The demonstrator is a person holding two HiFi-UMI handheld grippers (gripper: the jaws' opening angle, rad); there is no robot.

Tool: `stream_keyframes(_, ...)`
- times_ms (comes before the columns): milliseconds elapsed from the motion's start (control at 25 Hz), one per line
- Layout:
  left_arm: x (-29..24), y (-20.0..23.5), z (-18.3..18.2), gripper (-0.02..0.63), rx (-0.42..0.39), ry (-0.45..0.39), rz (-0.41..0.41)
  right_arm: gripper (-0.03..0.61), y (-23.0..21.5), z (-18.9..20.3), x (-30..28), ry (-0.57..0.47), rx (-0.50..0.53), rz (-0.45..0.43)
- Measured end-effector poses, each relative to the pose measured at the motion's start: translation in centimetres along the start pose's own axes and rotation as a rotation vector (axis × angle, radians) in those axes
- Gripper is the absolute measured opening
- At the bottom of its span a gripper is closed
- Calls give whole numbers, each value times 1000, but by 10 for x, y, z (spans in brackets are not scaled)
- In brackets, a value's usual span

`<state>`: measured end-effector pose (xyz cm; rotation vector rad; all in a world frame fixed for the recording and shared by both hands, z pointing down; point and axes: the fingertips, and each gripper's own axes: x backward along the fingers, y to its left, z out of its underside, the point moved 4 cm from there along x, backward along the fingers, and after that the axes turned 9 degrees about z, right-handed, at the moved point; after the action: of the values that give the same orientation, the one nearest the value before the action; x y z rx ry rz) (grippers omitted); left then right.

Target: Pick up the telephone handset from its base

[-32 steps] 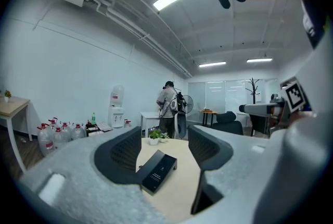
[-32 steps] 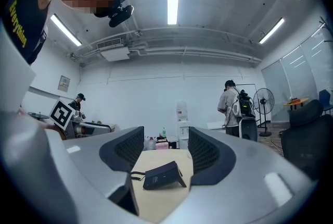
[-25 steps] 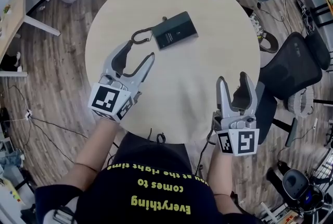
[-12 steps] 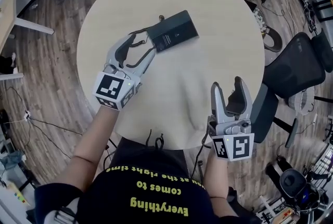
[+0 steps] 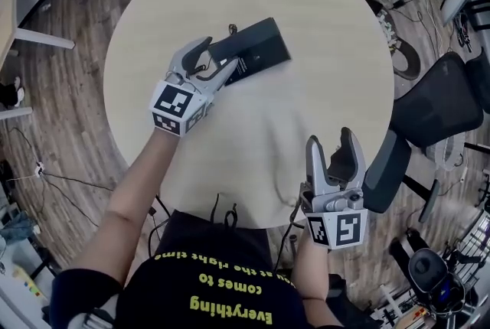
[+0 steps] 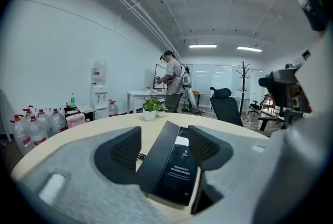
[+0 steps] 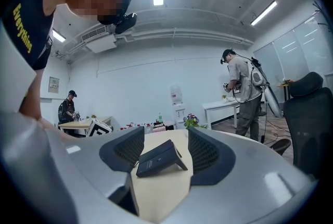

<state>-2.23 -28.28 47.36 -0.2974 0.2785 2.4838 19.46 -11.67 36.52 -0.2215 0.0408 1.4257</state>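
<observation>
Straddling, with the left tool [image 5: 216, 54] gaping wide and gripping nothing, the slim black plastic telephone handset [image 6: 157, 159], itself lying unlifted on its dark rectangular base [image 5: 262, 52] on the round pale bench [image 5: 306, 109]; right tool [image 5: 332, 142] hanging open, empty.

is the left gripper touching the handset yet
Cannot tell. In the left gripper view the left gripper straddles the handset, jaws open, but the handset's near end overlaps the left pad, hiding any gap.
</observation>
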Motion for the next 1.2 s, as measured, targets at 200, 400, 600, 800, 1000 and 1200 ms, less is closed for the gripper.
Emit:
stream_keyframes(200, -38, 14, 11, 284, -18, 52, 57, 259, -4, 8, -7, 27, -4, -6)
stream_keyframes(400, -65, 25, 27, 284, -25, 132, 155, 259, -2, 12, -13, 32, -30, -21)
stream_keyframes(600, -85, 39, 37, 284, -32, 192, 215, 259, 0, 17, -19, 45, -34, -39)
stream_keyframes(800, -97, 35, 41, 284, -29, 250, 310, 259, -2, 21, -22, 54, -49, -49)
stream_keyframes(1000, -102, 36, 45, 281, 2, 287, 374, 252, -1, 20, -24, 38, -78, -72)
stream_keyframes(1200, -103, 43, 50, 259, 87, 298, 418, 249, 5, 22, -23, 44, -82, -105)
